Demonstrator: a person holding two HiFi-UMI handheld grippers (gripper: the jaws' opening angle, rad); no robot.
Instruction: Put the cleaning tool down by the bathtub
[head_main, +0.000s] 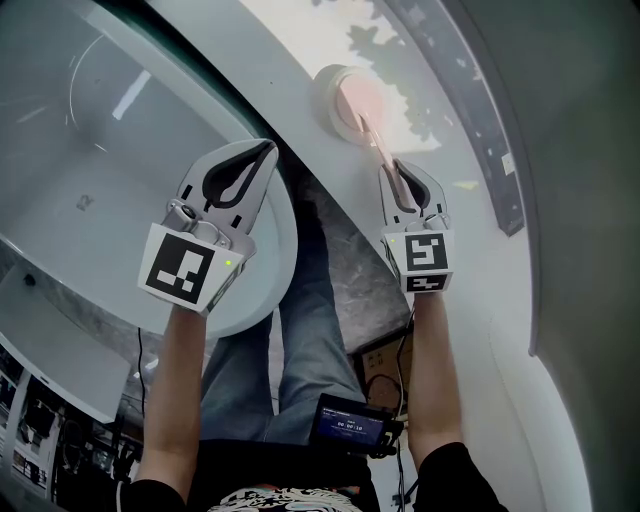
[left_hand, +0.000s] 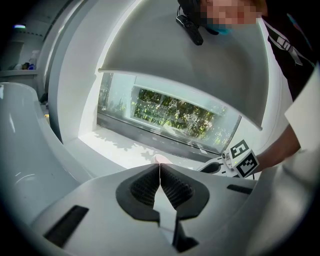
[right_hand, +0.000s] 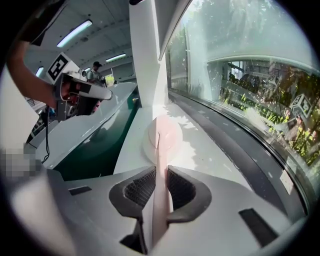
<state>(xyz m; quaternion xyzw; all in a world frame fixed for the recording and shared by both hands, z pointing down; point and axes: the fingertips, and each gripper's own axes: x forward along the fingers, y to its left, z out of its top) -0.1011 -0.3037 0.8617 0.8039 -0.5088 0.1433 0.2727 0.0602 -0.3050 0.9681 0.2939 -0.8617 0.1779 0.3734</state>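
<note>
Our right gripper (head_main: 394, 170), centre right in the head view, has its jaws clamped on the cleaning tool (head_main: 352, 98), whose round head seems to rest on the white ledge (head_main: 285, 35) beside the bathtub (head_main: 90, 150), while our left gripper (head_main: 268, 152) waits at centre left, jaws together and empty.

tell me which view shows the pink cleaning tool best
The head view: it shows the cleaning tool whole from above, round head on the ledge, handle running to the right tongs. The right gripper view sees the handle edge-on, clamped, head beyond. The left gripper view catches only a pink sliver above the shut left tongs.
</note>
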